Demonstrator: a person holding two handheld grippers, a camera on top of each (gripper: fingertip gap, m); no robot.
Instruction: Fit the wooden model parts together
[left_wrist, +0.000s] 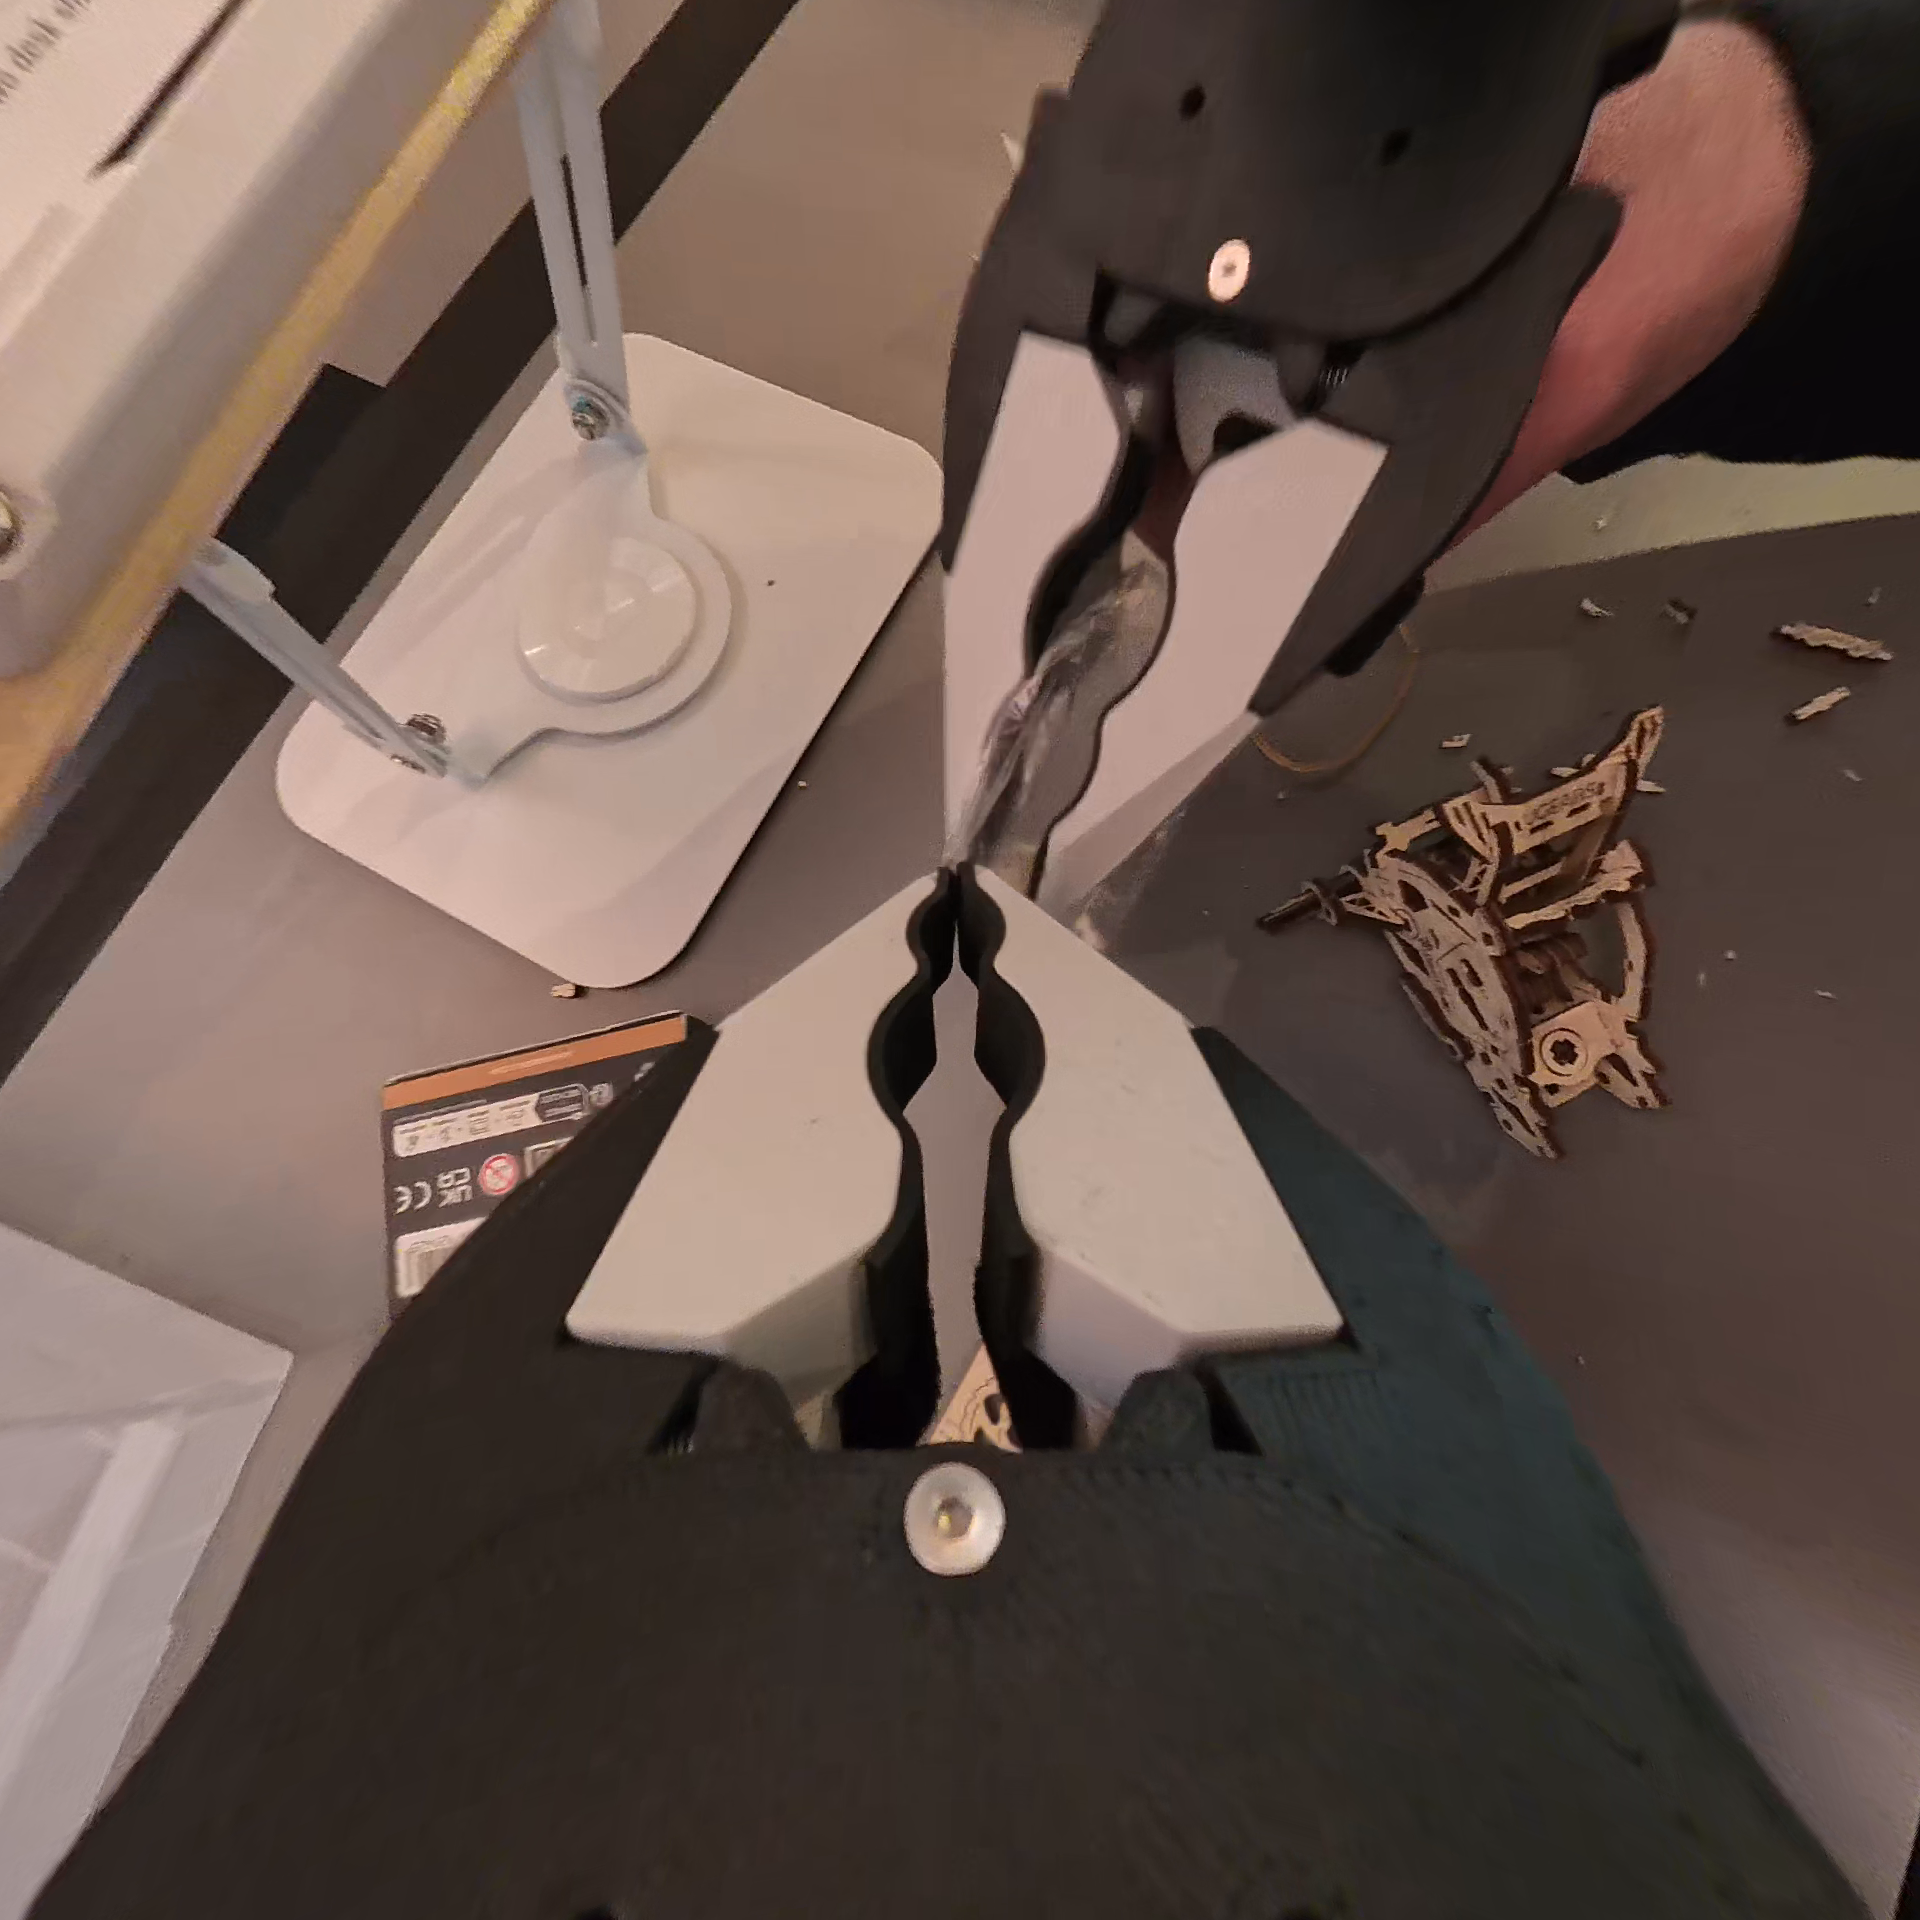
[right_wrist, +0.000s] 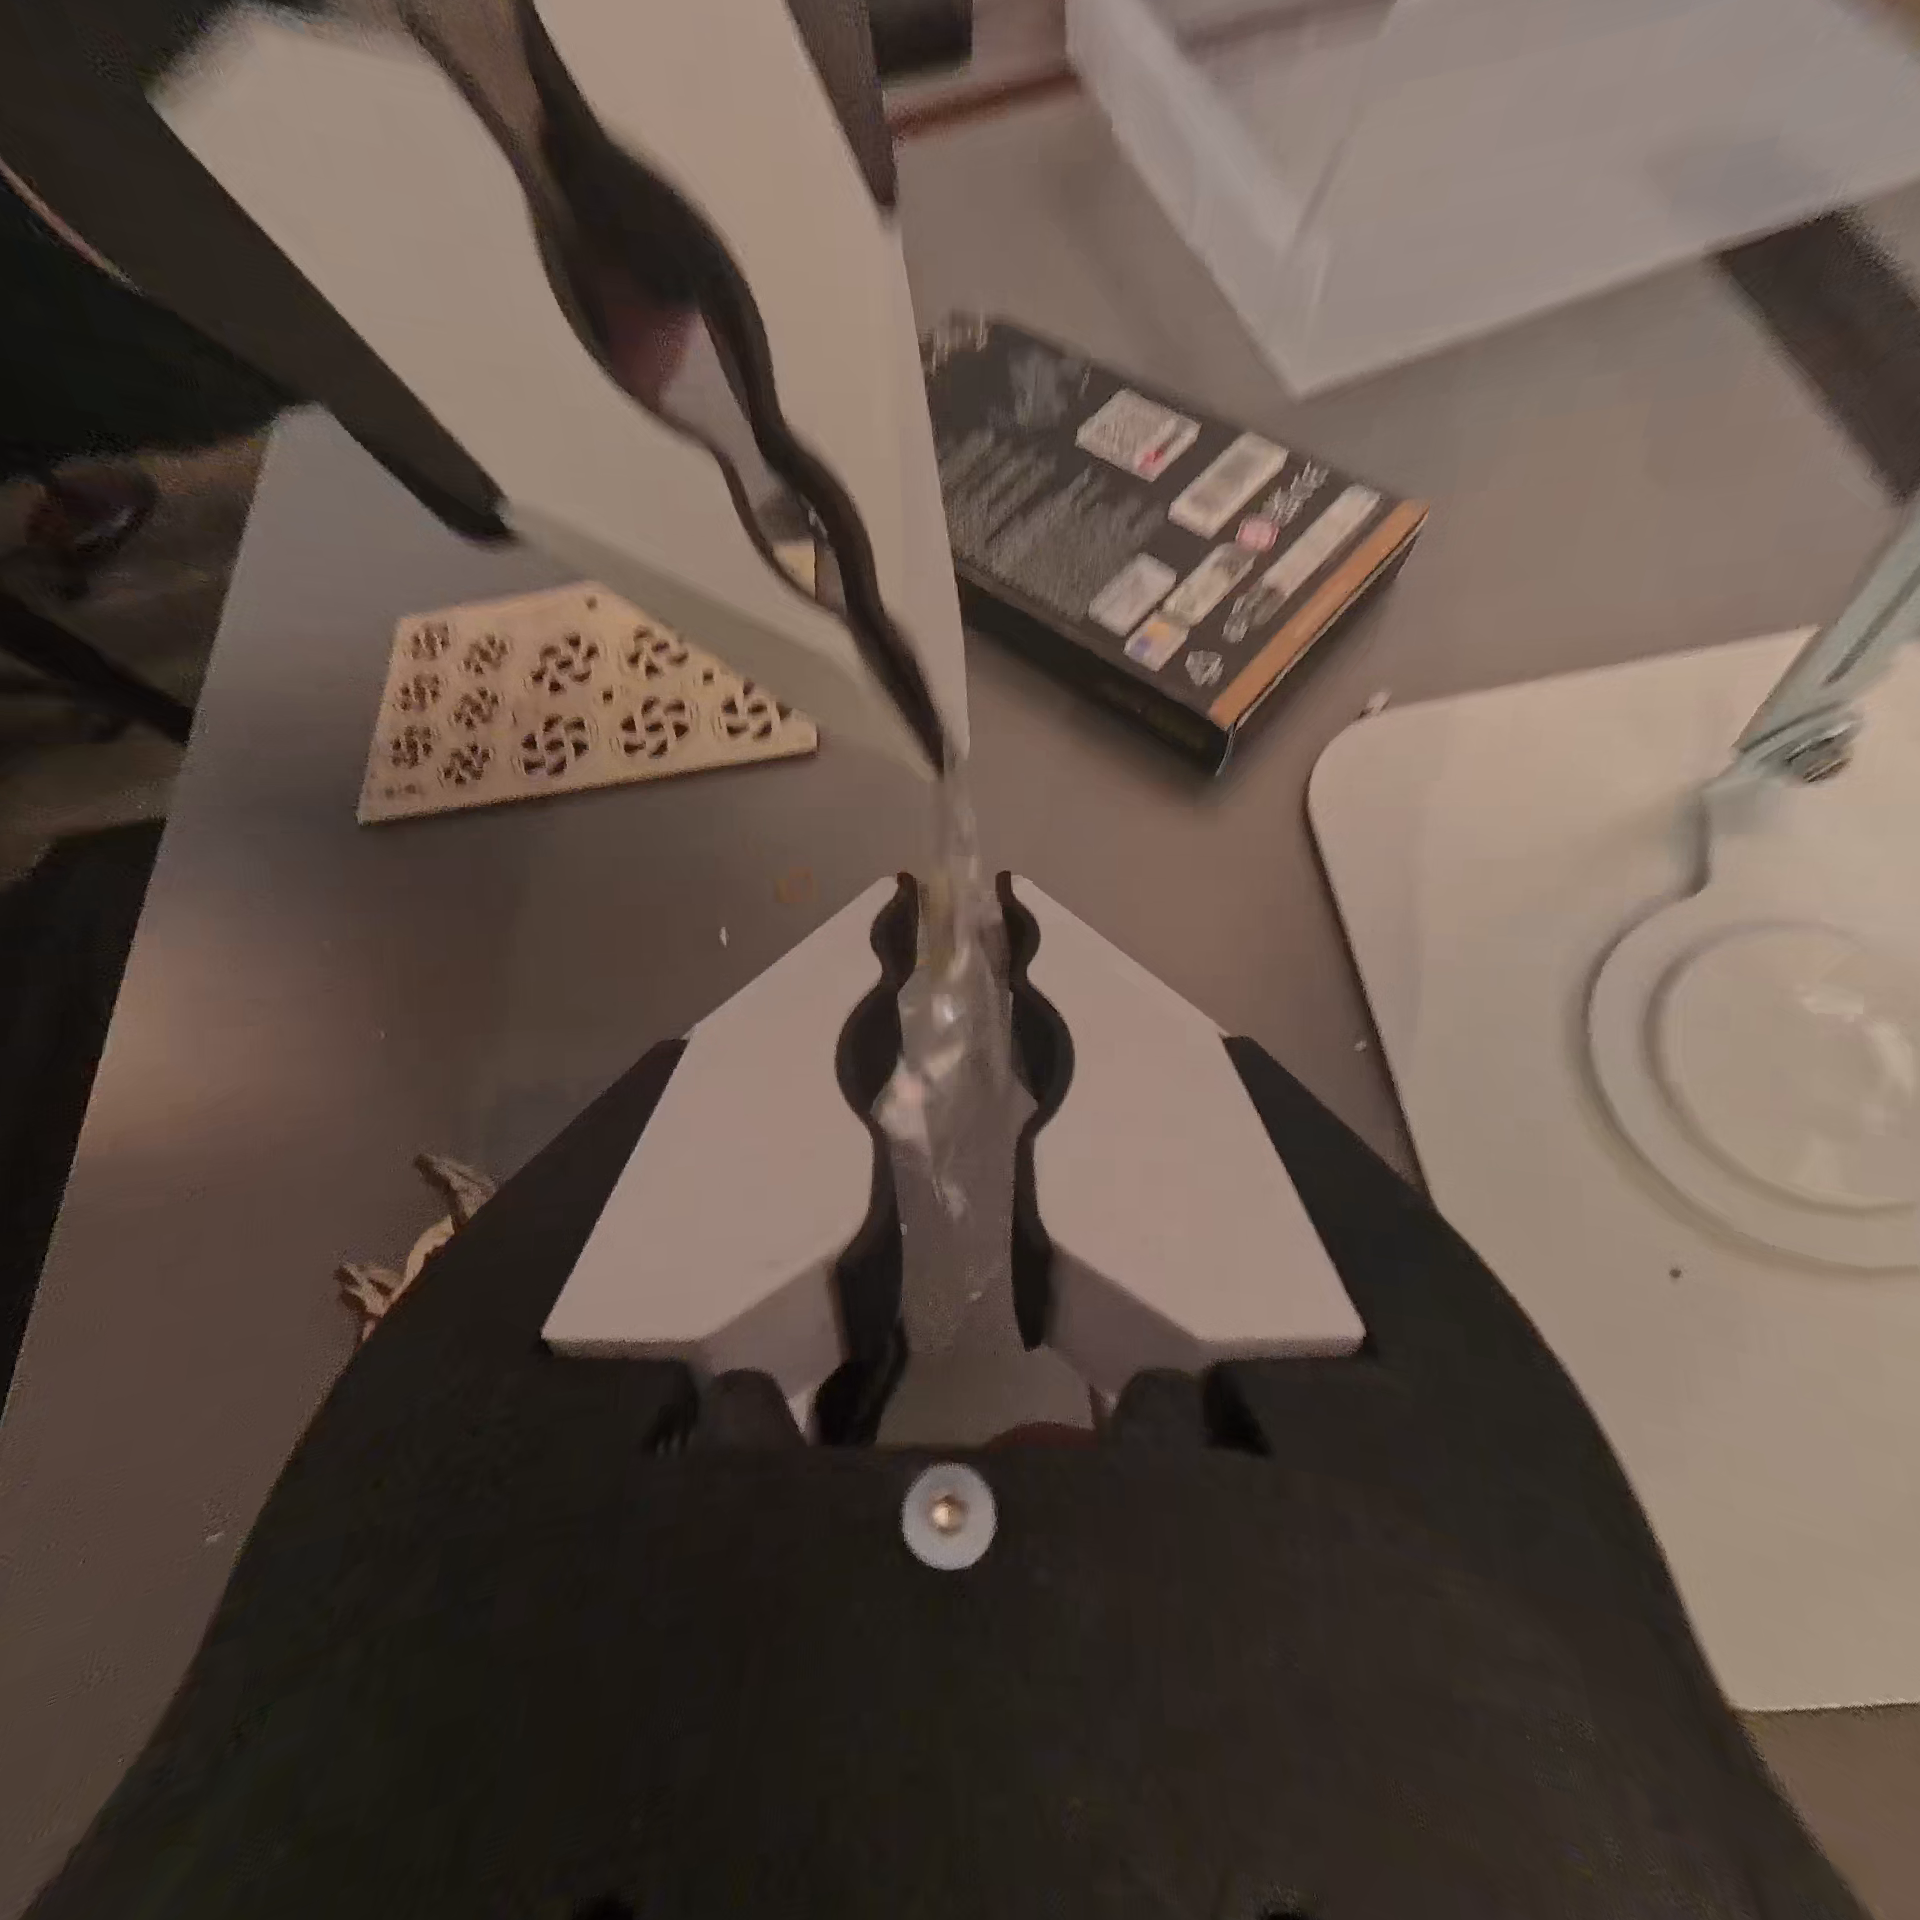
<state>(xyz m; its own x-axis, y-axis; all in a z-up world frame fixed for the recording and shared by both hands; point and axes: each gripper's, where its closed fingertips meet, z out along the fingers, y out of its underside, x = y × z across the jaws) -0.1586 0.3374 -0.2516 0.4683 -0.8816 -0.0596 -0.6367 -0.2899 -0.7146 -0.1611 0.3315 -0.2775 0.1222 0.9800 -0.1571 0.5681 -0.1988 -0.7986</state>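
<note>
A grey table (left_wrist: 1558, 1351) is seen, bearing a white lamp base (left_wrist: 613, 665), a dark box (right_wrist: 1174, 540), a wooden sheet (right_wrist: 582, 717) and the wooden model (left_wrist: 1507, 935), well right of the grippers. A clear plastic strip (right_wrist: 951, 1091) is pinched tip to tip by the left gripper (left_wrist: 956, 883) and right gripper (right_wrist: 951, 894), both clamped on it.

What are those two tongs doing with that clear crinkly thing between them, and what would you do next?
Both seem to pinch a clear plastic wrapper: the right tongs hold most of it, the left tongs nip its tip. I would probably pull them gently apart to tear it open, since it looks stretched between them. What is inside is too blurred to tell. The wooden model lies untouched on the table.
</note>
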